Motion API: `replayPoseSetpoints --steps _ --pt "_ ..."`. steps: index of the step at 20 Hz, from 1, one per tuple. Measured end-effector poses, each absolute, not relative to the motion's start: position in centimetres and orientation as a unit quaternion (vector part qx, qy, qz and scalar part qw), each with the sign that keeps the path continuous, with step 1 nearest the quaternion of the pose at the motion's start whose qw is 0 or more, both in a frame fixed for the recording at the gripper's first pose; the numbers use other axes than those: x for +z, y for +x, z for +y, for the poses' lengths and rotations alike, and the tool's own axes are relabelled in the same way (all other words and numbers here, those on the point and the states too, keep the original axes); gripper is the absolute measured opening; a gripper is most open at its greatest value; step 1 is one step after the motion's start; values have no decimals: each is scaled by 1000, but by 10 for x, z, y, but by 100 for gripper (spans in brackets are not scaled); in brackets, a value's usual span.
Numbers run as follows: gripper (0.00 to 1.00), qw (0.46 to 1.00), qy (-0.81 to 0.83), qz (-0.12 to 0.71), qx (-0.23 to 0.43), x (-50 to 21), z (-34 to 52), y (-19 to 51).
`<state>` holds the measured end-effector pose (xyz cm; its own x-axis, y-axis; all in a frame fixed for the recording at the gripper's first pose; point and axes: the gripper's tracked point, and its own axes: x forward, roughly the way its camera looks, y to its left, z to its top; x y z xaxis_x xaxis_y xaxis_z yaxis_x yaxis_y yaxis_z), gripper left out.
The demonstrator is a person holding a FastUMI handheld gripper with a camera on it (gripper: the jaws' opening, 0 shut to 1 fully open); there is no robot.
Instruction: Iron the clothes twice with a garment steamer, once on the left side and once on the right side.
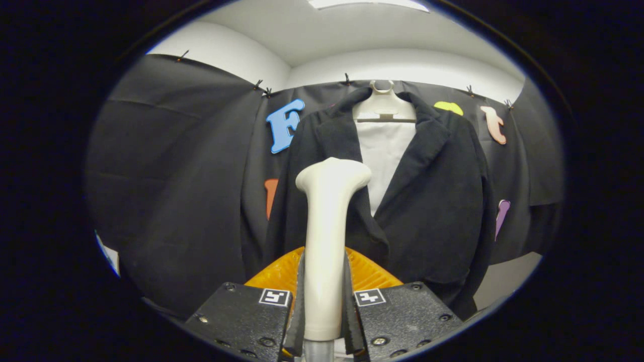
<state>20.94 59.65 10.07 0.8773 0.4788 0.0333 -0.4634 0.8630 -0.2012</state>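
Step in hand: the gripper (324,306) carries the cream-white plastic garment steamer (328,236) upright in front of the hanging dark jacket (432,201); by my reading this is the approach to a pass, with the steamer head not yet clearly on the cloth.

Jaws: both fingers (300,301) are pressed against the steamer's slim handle, one on each side, pinching it low on its length; the flared head rises well beyond the fingertips.

Steamer position: its head stands before the jacket's front panel beside the lapel opening; whether it touches the fabric I cannot tell.

Garment: a dark, matt, woolly-looking jacket with wide lapels, hung on a pale plastic hanger (383,108) against the booth's black cloth wall (171,176); a white lining or shirt (385,151) shows in the open front. The panels hang fairly straight, and no sharp creases are visible.

Other thing: a ribbed orange fan-shaped piece (274,274) lies just ahead of the fingers, behind the handle; what it is I cannot tell.

Next move calls for: bringing the head flat onto one front panel and drawing it in a steady stroke along that side, then repeating on the other side, with the grip kept firm so the handle does not twist.

Progress: which of the two sides, if either, is done cannot be judged from here.
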Motion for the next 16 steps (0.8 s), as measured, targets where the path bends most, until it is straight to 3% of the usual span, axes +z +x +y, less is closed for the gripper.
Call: replayPoseSetpoints --steps 16 --pt "33 968 -110 26 223 31 580 200"
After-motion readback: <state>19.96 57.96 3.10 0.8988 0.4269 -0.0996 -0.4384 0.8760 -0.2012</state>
